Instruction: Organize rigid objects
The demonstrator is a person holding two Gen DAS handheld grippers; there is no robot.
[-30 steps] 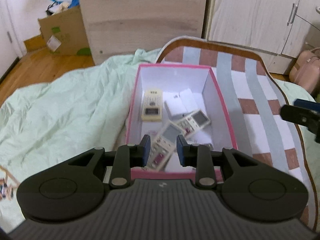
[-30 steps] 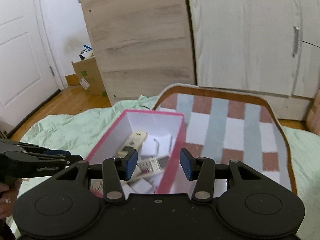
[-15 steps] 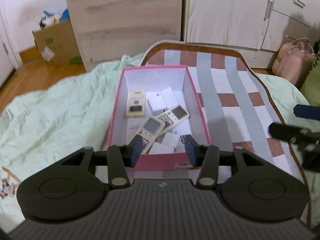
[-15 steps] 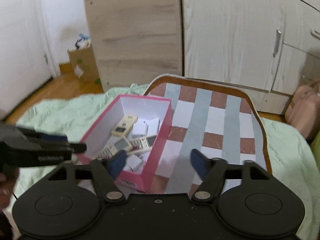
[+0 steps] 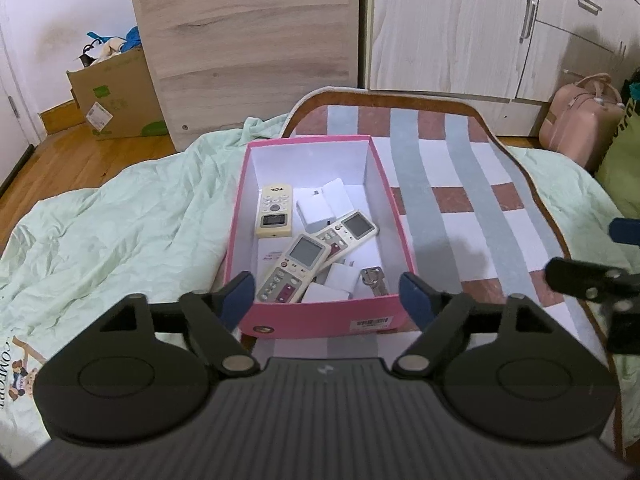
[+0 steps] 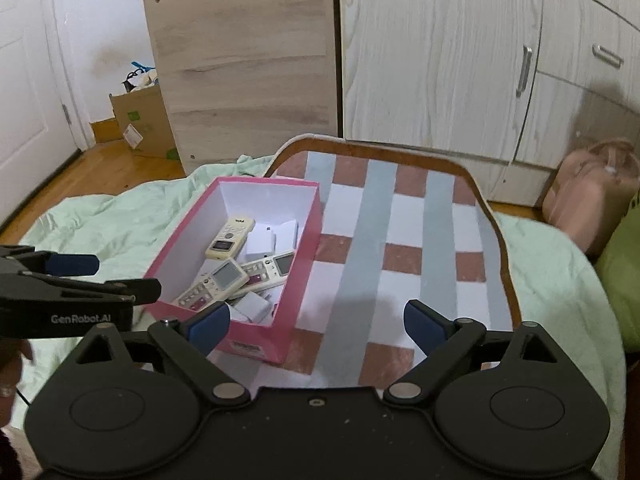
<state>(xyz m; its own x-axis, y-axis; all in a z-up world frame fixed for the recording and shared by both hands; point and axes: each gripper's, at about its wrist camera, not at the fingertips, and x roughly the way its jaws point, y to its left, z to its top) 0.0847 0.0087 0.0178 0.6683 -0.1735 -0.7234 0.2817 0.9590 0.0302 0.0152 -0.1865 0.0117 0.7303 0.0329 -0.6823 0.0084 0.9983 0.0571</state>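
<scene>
A pink box [image 5: 320, 318] [image 6: 304, 224] with white inside stands on a checked mat [image 5: 452, 184] [image 6: 400, 236] on the bed. In it lie a cream remote [image 5: 275, 210] [image 6: 230, 238], two white remotes with screens [image 5: 294, 268] [image 6: 218, 282], white chargers [image 5: 320, 208] [image 6: 260, 240] and a key [image 5: 374, 280]. My left gripper [image 5: 328, 298] hovers before the box's near wall, its jaws opening, nothing between them. My right gripper [image 6: 316, 320] is to the right of the box over the mat, jaws opening wide and empty.
A mint-green sheet [image 5: 104, 232] covers the bed left of the mat. Beyond stand a wooden cabinet [image 5: 244, 40], white wardrobe doors [image 5: 460, 28], a cardboard box [image 5: 116, 96] on the wood floor and a pink bag [image 5: 580, 120]. A person's hand [image 6: 8, 364] holds the left gripper.
Both grippers have drawn back and up from the box and their jaws have spread wide. The white remote that lay between the left fingers now rests in the box.
</scene>
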